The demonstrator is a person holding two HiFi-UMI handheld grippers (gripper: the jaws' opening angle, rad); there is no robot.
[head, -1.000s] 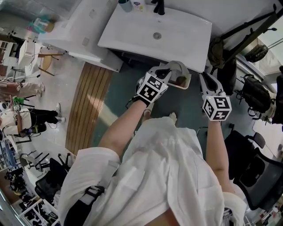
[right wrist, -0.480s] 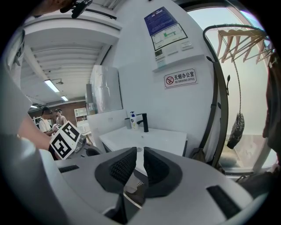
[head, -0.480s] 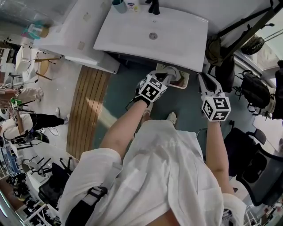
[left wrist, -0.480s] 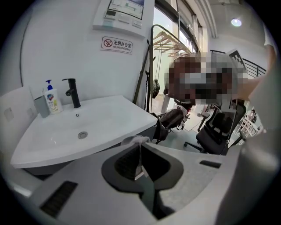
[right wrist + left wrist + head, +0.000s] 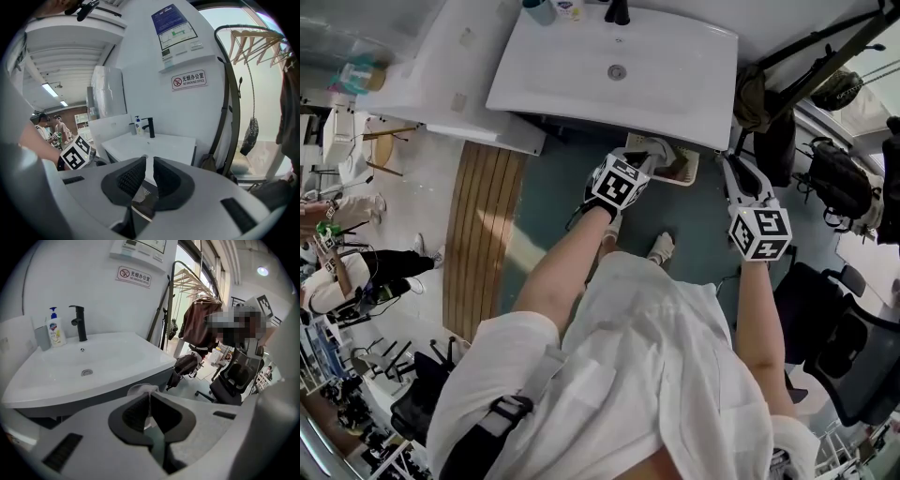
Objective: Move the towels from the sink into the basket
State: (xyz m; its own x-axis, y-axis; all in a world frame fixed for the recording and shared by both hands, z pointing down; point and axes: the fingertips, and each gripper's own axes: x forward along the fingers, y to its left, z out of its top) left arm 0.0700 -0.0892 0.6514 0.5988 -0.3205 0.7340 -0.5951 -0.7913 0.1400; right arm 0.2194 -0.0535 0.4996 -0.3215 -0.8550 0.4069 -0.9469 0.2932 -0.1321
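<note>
We face a white wall [image 5: 93, 291] bearing a no-smoking sign [image 5: 188, 79] and, higher, a blue notice [image 5: 173, 29]. Underfoot lies a teal floor [image 5: 553, 187], with a slatted wooden panel [image 5: 483, 225] beside it and pale flooring further left. On our right, a dark rack with wooden hangers [image 5: 255, 40] carries a brown garment [image 5: 194, 324]; black office chairs [image 5: 848, 361] and backpacks [image 5: 839, 192] stand nearby. Daylight pours through a window [image 5: 225, 18], and strip lights [image 5: 48, 89] glow in the room beyond.
</note>
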